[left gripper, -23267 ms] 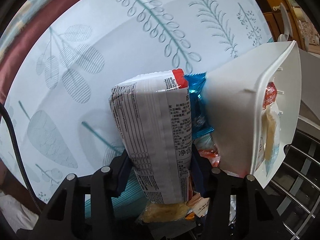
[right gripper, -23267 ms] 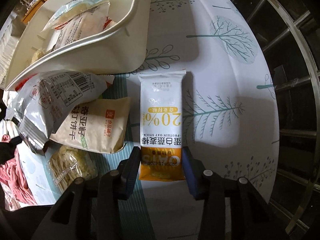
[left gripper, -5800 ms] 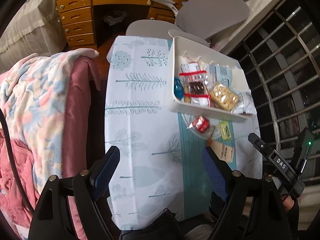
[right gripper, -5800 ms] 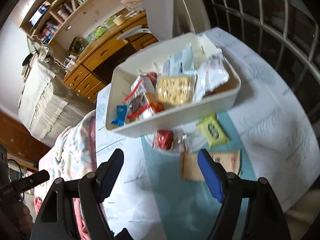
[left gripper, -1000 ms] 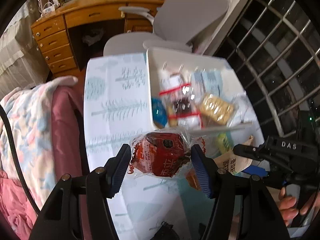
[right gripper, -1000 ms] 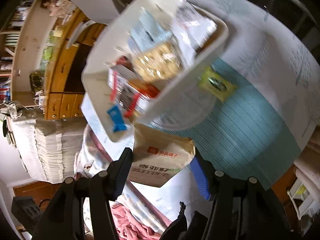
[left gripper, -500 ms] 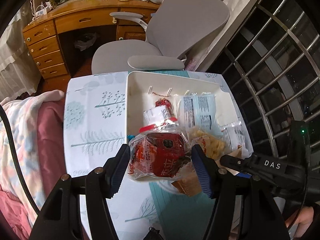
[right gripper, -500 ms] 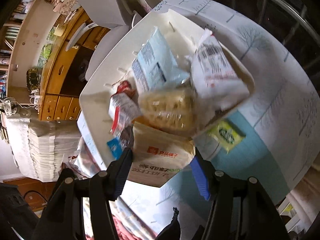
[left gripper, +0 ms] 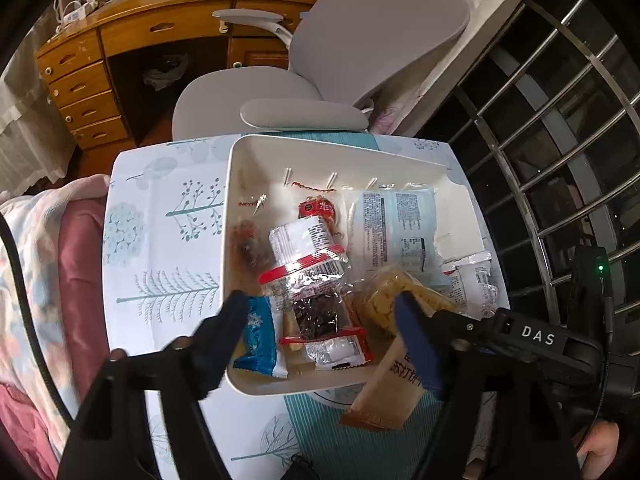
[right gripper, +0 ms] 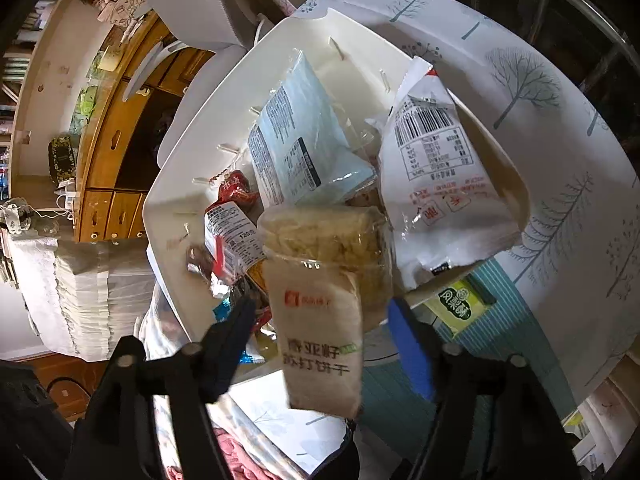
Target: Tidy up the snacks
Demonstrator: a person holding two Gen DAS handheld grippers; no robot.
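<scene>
The red snack bag gripped half a second ago is gone from the left gripper (left gripper: 320, 320), its opening jaws empty above the white bin (left gripper: 280, 390). The right gripper (right gripper: 320, 320) is opening; the cracker pack (right gripper: 320, 344), blurred, is probably dropping over the bin's near rim.

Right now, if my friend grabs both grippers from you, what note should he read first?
Left gripper: jaws opening, nothing between them, above the white tray.
Right gripper: jaws opening; the tan cracker packet is between them but not pinched, at the tray's near rim.
Done: many snacks lie in the tray.
Left: check where the cracker packet lands. The green packet lies on the tablecloth outside the tray.
</scene>
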